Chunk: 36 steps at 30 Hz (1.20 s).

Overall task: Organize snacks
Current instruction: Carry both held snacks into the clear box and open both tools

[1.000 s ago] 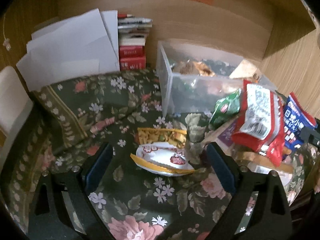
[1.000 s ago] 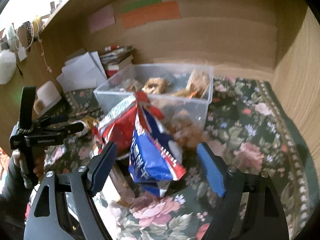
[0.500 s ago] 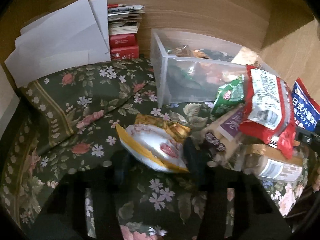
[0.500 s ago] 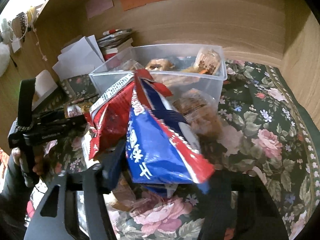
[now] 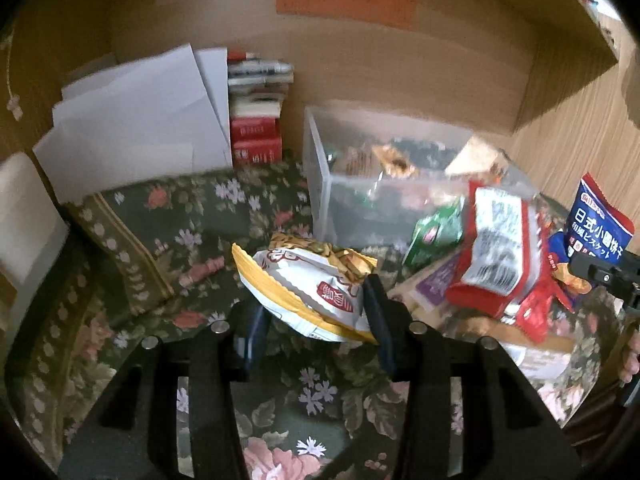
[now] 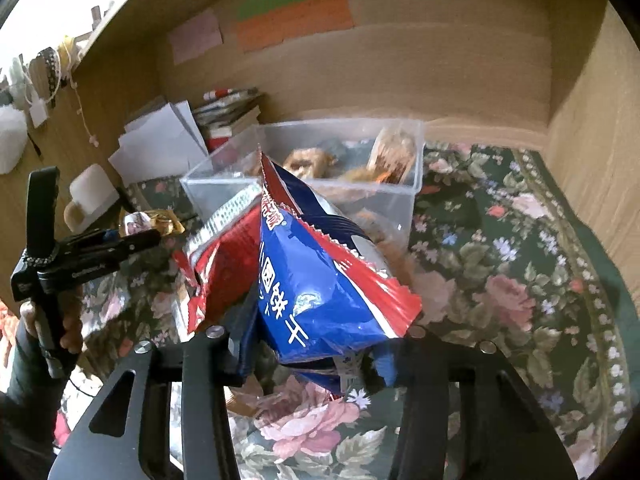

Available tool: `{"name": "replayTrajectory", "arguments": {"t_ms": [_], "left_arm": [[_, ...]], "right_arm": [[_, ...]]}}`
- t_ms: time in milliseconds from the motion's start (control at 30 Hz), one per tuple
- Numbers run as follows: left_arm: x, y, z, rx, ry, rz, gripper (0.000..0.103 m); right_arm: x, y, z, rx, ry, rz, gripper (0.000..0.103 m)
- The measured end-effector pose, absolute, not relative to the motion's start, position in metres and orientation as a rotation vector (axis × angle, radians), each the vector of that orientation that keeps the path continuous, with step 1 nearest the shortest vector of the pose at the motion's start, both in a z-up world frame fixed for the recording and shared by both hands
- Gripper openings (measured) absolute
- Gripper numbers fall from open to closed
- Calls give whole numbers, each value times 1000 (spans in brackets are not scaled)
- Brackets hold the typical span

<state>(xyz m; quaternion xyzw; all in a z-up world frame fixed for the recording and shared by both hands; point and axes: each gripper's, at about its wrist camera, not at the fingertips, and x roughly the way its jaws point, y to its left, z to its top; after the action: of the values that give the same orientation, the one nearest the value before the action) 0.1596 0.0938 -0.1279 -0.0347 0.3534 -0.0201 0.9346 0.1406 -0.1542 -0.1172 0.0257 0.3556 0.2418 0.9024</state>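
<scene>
At far left of our desk, papers [image 5: 132, 120] leaned on the wall, books [image 5: 256, 120] beside them. Our left gripper [image 5: 316, 320] was pressed together on the yellow-and-white bag [image 5: 304, 284], pinching its near edge; the bag's long axis ran left to right across the fingers, and it seemed lifted clear of the cloth [image 5: 160, 220], though blur left us unsure. The bin [image 5: 360, 184] stood ahead and slightly right of it, near, partly filled with snacks. Between bag and bin, to the right, lay the loose pile with a green packet [image 5: 436, 232] and a red bag [image 5: 496, 256].

Our right gripper [image 6: 316, 356] was clamped on the blue bag [image 6: 328, 280], which stood tilted, its top pointing up and away toward the bin [image 6: 412, 148] straight ahead. We judged both hands about equally near the bin, the right better lined up, so its bag could go in first with a short forward carry.
</scene>
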Motion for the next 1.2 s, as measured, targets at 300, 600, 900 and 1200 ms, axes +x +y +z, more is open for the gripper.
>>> {"name": "replayTrajectory", "arguments": {"t_ms": [300,600,900,1200], "left_arm": [[157,89,-90,-72,632,-48,45],[164,75,-61,-51,552,-70,45],[193,54,-48,-30,532,-89,45],[236,40,-56,-33,576,-116,45]], "right_arm": [[142,-161,-82,47,624,472,43],[155,-150,-52,17,534,468,43],[192,-133,-36,2,510,496,43],[239,-114,-48,-34,578,494,43]]}}
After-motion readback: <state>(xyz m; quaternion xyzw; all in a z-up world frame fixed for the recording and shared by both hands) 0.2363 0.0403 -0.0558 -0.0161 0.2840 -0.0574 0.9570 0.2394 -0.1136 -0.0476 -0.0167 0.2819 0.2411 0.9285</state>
